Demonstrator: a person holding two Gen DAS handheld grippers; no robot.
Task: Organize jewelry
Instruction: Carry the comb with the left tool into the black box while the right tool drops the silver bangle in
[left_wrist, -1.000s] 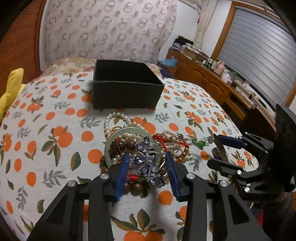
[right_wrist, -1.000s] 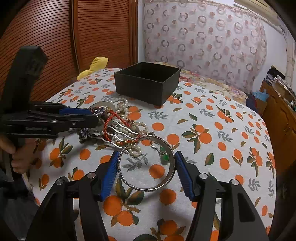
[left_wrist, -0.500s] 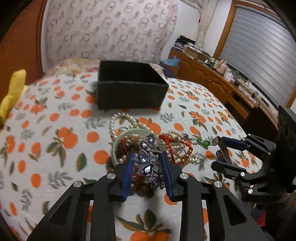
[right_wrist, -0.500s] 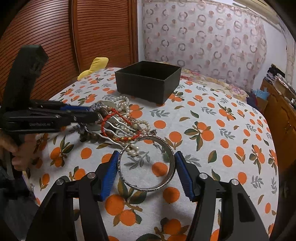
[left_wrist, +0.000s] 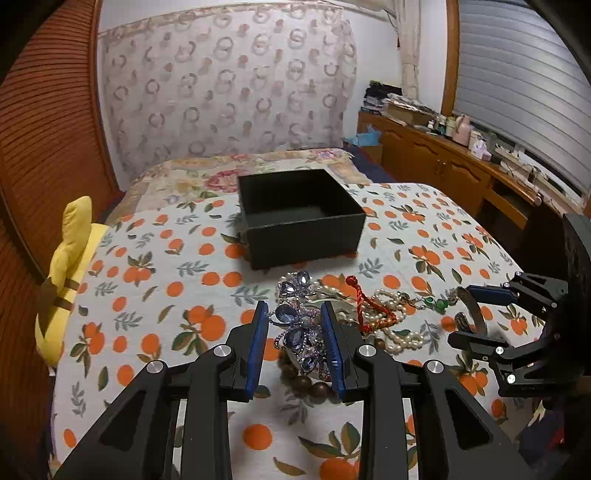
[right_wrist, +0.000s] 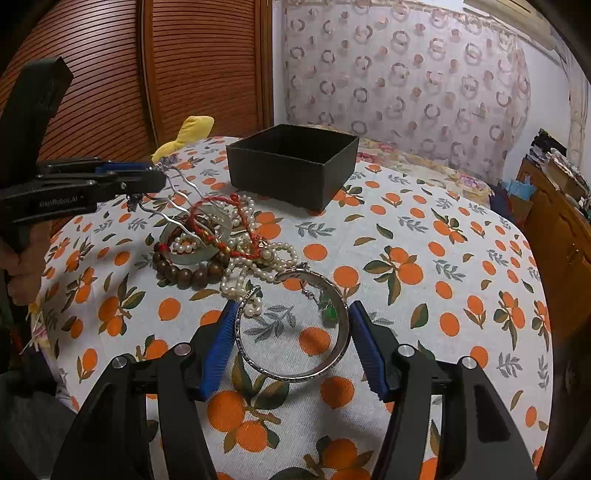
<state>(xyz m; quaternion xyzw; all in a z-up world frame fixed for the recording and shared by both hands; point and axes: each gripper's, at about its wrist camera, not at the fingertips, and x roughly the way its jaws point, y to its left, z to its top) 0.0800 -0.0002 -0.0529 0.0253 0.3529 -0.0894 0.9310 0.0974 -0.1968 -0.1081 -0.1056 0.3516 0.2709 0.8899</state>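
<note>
A bedroom, a wooden shutter wall on the left, and an orange-print bedspread (right_wrist: 424, 229) carrying a heap of jewelry (right_wrist: 221, 243) and an open black box (left_wrist: 301, 218). At far left in the right wrist view, your left gripper (left_wrist: 295, 332) has just been closing its jaws, and now they stand narrow, clamped on the blue jeweled hair comb (left_wrist: 295, 321), whose wavy metal prongs (right_wrist: 177, 206) trail down toward the jade ring (right_wrist: 195, 240) and red cord (right_wrist: 221, 221). The comb's long axis runs forward along the fingers, pointing at the box, which lies straight ahead and beyond the heap; this hand looks the nearer one to it. To the right, your right gripper (right_wrist: 293, 332) sits low on the bedspread, its jaws wide either side of the silver bangle (right_wrist: 295, 328); the left pad is touching the rim, the right pad just beside it, so whether they pinch it cannot be told.
</note>
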